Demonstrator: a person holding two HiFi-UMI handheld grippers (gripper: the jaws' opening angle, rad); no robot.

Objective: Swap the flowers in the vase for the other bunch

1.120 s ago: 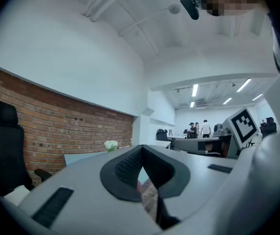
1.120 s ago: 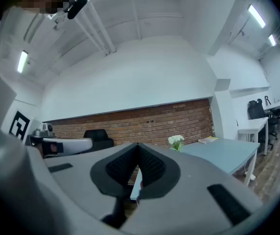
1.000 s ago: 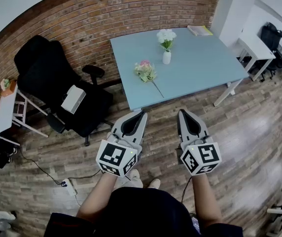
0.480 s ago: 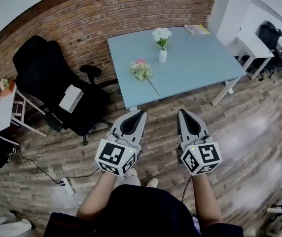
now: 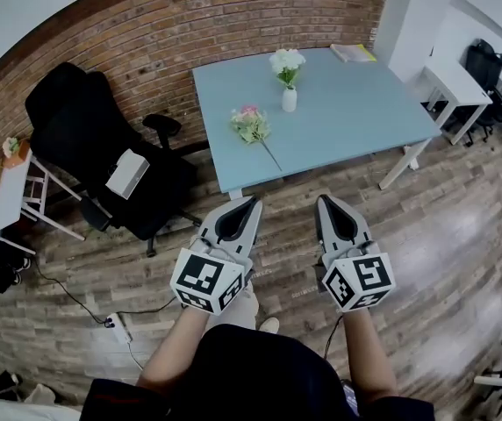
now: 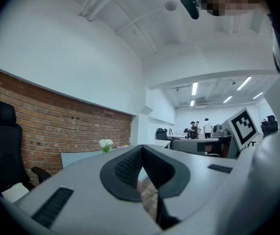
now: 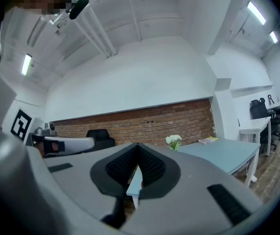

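Black office chair (image 5: pixel 84 139) left, white box (image 5: pixel 127 174) on it. Book (image 5: pixel 356 53) upper right; brick wall (image 5: pixel 172 24) along top.

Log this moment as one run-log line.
left hand-held gripper: shut, empty | right hand-held gripper: shut, empty | white flowers: in vase | pink bunch: lying on table

Ahead of the jaws stands the table (image 5: pixel 356 112); on it the loose bunch (image 5: pixel 249 123) lies nearer, the vase (image 5: pixel 290 100) behind it; the chair (image 5: pixel 84 139) stands ahead-left.

Overhead head view; level gripper views, probably toward white flowers (image 5: pixel 287 60)
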